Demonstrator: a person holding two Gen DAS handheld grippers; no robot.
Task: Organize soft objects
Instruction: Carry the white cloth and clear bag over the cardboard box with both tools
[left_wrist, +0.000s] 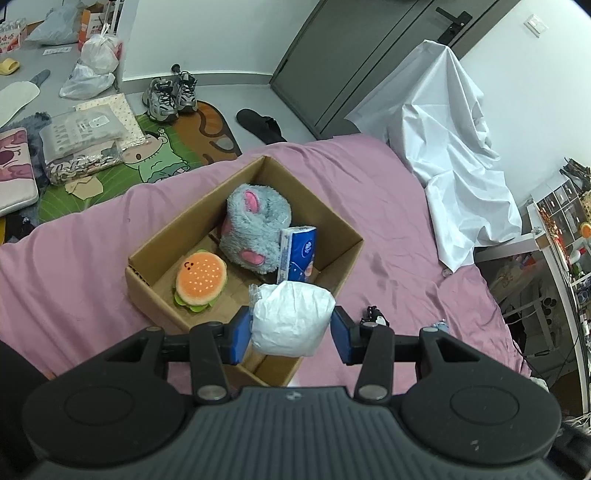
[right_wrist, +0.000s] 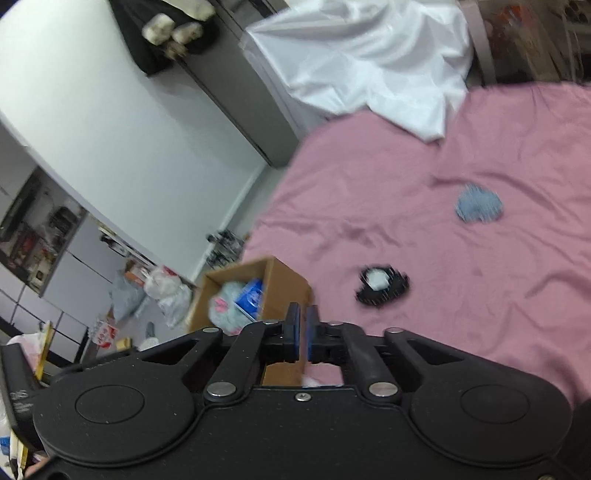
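Box (left_wrist: 334, 236) is the landmark for everything on this pink bed (left_wrist: 74, 258): it stands open-topped with a burger plush (left_wrist: 200, 281), a grey plush (left_wrist: 255, 229) and a tissue pack (left_wrist: 298, 254) already inside. At its near corner the left gripper (left_wrist: 291, 330) has its jaws spread apart, a white packet (left_wrist: 291, 319) sitting between them, against the left pad with a gap at the right pad, so it looks released or nearly so, poised over the box's near edge. Off to the box's right, loose on the sheet, lie a black-and-white toy (right_wrist: 382, 285) and, farther out, a blue one (right_wrist: 479, 208). The right gripper (right_wrist: 302, 328), jaws nearly together on nothing, points that way and is the closer hand; the black-and-white toy lies ahead and slightly right of its jaws, long side across them.
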